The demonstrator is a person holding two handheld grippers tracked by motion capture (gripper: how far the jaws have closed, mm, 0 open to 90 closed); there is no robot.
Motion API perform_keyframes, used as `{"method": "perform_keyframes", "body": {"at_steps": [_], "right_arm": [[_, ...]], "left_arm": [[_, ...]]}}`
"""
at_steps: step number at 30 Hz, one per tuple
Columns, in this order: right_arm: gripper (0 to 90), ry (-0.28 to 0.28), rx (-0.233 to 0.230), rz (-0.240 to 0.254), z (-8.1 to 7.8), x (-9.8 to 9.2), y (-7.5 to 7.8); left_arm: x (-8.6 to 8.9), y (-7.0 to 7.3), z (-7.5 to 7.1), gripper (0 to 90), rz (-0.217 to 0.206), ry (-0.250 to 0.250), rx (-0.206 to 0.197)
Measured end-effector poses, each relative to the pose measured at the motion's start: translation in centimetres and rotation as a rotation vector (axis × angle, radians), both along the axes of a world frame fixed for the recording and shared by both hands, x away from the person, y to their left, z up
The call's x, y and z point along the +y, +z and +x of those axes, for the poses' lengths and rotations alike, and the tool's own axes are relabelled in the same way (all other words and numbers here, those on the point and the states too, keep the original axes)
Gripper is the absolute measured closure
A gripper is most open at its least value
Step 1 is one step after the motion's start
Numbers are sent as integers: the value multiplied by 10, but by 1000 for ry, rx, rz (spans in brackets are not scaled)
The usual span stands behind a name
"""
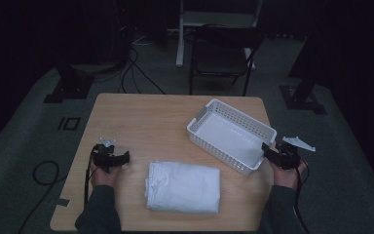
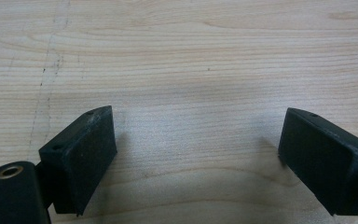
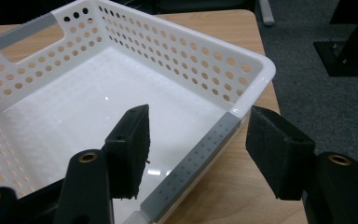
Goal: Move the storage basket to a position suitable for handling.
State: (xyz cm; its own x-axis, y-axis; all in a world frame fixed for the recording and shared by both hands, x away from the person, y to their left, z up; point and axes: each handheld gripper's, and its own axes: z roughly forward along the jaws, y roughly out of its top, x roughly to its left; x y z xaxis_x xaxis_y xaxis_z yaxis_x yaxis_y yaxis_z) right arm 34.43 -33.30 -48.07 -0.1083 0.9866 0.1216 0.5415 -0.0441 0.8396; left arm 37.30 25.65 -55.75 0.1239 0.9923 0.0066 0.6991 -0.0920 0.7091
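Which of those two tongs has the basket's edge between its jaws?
The right tongs: its open jaws straddle the grey-edged end of the white basket, without pressing it. The left tongs are open over bare table, near the folded cloth.

A light wooden table [image 1: 141, 117] carries a folded white cloth [image 1: 183, 186] near its front edge and a white perforated plastic basket [image 1: 230, 135] set at an angle toward the right. The left tongs [image 1: 124, 158] rest on the table just left of the cloth, apart from it. The right tongs [image 1: 267, 150] sit at the basket's near right corner, by its rim.
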Motion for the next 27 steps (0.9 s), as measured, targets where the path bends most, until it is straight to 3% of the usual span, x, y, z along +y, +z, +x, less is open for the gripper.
{"method": "perform_keyframes", "body": {"at_steps": [14,27], "right_arm": [[324,-18,63,-12,5,6,-5],[468,6,117,-5,7,8,-9]], "left_arm": [[0,0,0,106,0,1,0],[0,0,0,106,0,1,0]]}}
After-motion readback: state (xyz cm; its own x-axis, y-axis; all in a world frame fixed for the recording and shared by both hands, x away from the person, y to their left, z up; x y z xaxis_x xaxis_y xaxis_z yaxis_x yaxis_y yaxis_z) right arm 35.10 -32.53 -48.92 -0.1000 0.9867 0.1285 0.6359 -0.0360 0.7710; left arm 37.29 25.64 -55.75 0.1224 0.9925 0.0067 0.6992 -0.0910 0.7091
